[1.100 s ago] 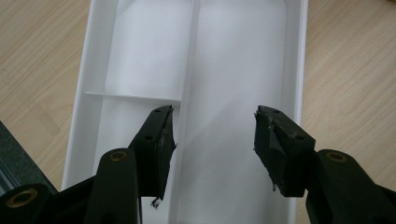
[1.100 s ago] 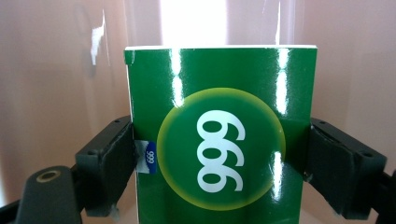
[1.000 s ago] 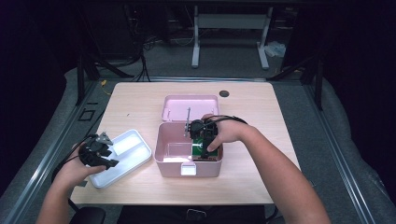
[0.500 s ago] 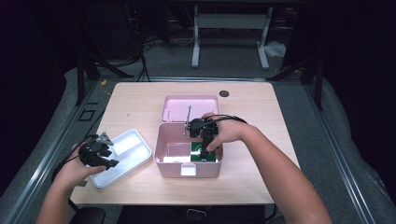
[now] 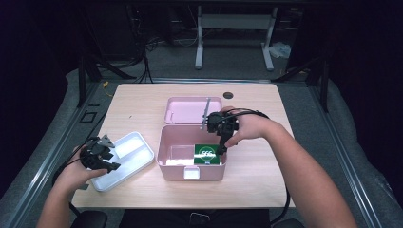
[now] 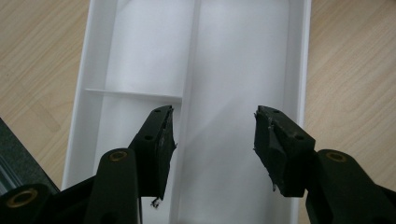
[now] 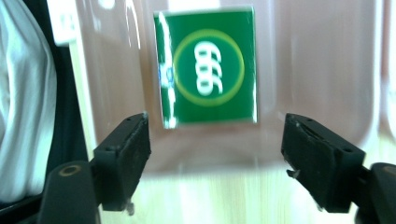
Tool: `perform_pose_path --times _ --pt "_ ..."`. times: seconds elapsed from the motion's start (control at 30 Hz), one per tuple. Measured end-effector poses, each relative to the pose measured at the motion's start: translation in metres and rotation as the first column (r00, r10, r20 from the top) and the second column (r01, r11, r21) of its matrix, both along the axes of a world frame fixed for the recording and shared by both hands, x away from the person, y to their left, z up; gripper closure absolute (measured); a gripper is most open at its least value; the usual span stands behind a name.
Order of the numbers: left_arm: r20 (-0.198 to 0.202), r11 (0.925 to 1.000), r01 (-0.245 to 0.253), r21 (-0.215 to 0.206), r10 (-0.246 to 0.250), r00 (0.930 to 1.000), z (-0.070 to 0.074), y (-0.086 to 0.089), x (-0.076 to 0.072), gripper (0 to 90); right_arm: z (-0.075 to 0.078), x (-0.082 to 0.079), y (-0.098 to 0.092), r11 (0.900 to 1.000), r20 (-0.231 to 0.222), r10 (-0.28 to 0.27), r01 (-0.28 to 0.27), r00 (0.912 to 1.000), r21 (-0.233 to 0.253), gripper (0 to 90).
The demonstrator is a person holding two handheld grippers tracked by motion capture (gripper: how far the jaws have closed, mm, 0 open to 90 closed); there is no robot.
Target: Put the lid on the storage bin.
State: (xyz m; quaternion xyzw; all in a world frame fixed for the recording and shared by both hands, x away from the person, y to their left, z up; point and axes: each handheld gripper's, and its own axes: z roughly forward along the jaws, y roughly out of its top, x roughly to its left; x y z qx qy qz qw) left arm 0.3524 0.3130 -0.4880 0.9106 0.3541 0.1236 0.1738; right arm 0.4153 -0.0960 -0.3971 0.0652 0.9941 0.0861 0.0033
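Note:
An open pink box (image 5: 167,142) stands mid-table, its lid (image 5: 190,110) lying just behind it. A green packet (image 5: 207,154) printed "666" lies flat in the box's right half; in the right gripper view the green packet (image 7: 208,70) sits ahead of the jaws. My right gripper (image 5: 221,149) hangs over the box's right side, open (image 7: 215,140), nothing between its jaws. My left gripper (image 5: 113,159) hovers over a white divided tray (image 5: 138,147) at the left. It is open (image 6: 212,135) above the tray's bare floor (image 6: 233,56).
The pink box's inner wall (image 7: 327,56) rises around the packet. A pale card or label (image 5: 176,153) lies in the box's left half. A small dark disc (image 5: 228,94) sits near the table's far edge. Bare wood (image 5: 256,166) lies right of the box.
My right gripper has drawn back up and to the right off the green packet, which now lies uncovered in the box. The left gripper has stayed over the tray.

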Motion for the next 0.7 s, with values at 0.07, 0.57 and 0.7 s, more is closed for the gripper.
perform_pose_path --times 0.07,0.57,0.7 --pt "-0.003 1.0 0.001 0.002 -0.001 1.0 0.0 0.001 0.0 47.5 0.004 0.0 -0.015 1.0 0.014 -0.029 0.029 0.9995 -0.004 24.2" --pt "0.005 0.9987 -0.04 0.03 0.04 0.9992 -0.002 0.006 0.003 50.3 -0.04 -0.013 -0.087 0.913 0.146 -0.397 0.373 0.9062 0.168 29.6" --pt "0.003 0.9985 -0.051 0.019 0.05 0.9987 0.0 0.011 0.003 51.9 -0.064 -0.023 -0.102 0.824 0.173 -0.55 0.498 0.8172 0.27 29.8"
